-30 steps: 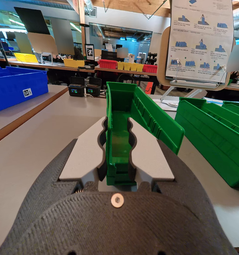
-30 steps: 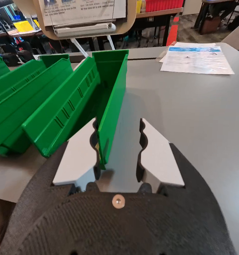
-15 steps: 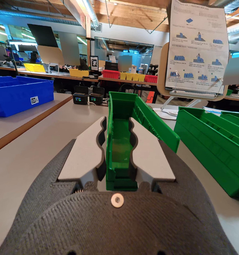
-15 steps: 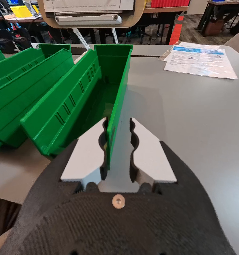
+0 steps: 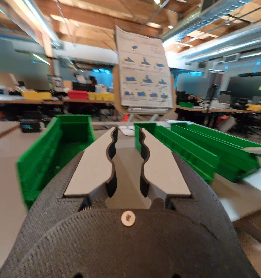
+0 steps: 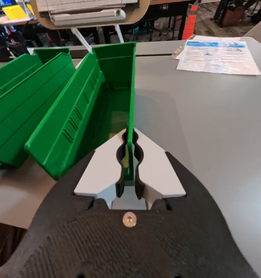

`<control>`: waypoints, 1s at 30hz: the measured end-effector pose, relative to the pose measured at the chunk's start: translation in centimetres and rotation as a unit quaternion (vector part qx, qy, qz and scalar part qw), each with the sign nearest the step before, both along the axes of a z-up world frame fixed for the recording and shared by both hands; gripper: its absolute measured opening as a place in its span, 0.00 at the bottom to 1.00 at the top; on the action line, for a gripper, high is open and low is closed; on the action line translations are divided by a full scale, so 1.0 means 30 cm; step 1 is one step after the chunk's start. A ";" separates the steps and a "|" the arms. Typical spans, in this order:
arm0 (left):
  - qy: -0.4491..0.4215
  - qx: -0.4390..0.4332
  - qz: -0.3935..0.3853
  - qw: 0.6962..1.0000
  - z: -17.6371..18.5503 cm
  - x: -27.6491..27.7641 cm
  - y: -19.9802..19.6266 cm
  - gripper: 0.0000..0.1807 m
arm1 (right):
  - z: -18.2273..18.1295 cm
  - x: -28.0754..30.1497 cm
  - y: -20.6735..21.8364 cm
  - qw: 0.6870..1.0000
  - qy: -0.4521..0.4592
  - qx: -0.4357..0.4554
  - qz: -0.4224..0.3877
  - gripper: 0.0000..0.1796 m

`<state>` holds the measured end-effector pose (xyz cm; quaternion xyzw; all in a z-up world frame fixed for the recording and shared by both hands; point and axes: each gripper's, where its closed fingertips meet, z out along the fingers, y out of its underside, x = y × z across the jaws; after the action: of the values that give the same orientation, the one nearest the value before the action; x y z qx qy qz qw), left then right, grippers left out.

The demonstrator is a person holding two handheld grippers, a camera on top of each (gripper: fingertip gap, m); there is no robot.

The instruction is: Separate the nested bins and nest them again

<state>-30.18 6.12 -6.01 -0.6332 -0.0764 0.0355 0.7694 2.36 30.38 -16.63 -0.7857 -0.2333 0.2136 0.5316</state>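
While my right tool (image 6: 129, 132) is clamped on the right wall of the nearest green bin (image 6: 84, 114), my left tool (image 5: 127, 132) hangs released, its jaws apart with only bare desk (image 5: 4, 188) showing between them.

In the right wrist view, the gripped wall runs between the wavy black pads (image 6: 139, 156), and the bin stretches away from me on the grey desk (image 6: 202, 127), its open top facing up. Just to its left lie two more green bins (image 6: 18, 96), side by side and running the same way; I cannot tell whether they touch it. Farther off on the right, a printed sheet (image 6: 217, 58) lies flat on the desk, well apart from the bins.

In the left wrist view, much of it blurred, a lone bin (image 5: 51, 150) sits on the desk just left of my open tool, not touched by it. To the right lies the group of long bins (image 5: 194, 150), near the desk's front edge. Beyond them a stand holds an instruction sheet (image 5: 143, 72) upright at the far side of the desk. Behind it, other desks carry yellow bins (image 5: 36, 95) and a red one (image 5: 77, 94).
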 end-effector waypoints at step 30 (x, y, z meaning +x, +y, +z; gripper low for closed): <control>-0.068 -0.028 -0.167 0.983 -0.061 0.543 0.020 0.37 | 0.442 -0.448 -0.671 0.946 0.112 0.284 0.109 0.01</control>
<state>-13.90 6.72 -7.83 -0.6592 -0.0207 -0.1342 0.7396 -11.08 10.24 -3.38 -0.5432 -0.3069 0.2821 0.7288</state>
